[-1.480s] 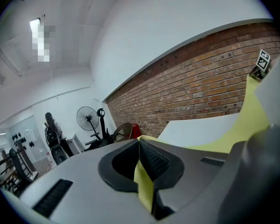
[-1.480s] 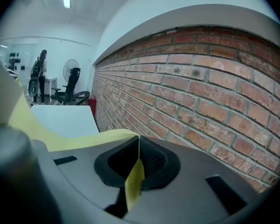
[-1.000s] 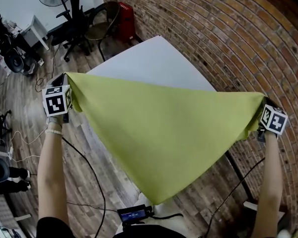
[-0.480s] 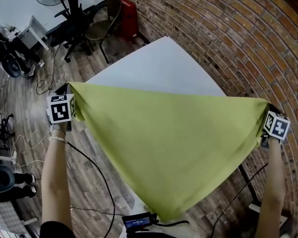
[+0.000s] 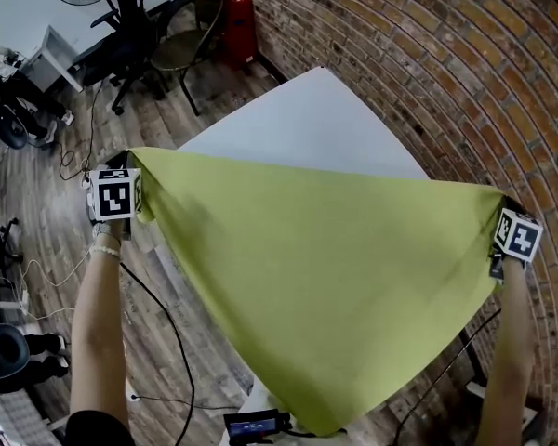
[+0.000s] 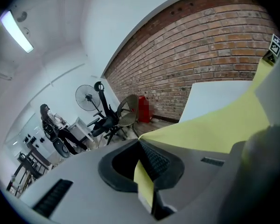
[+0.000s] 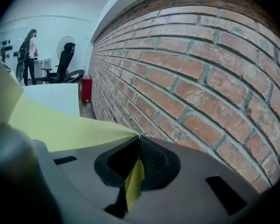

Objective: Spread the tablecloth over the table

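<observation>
Head view: a lime-green tablecloth [image 5: 325, 277] hangs stretched in the air between the left claw [image 5: 132, 167] and the right claw [image 5: 500, 204]. It is held over the near end of the bare white tabletop [image 5: 307, 124] beside a brick wall [image 5: 428, 54], with one loose corner drooping toward the person.

Left gripper view: the left claw is clamped tight on a corner of the cloth.

Right gripper view: the right claw is likewise closed on the opposite corner.

The fabric looks light, soft and limp, so corners and hem seem the soundest places to hold.
</observation>
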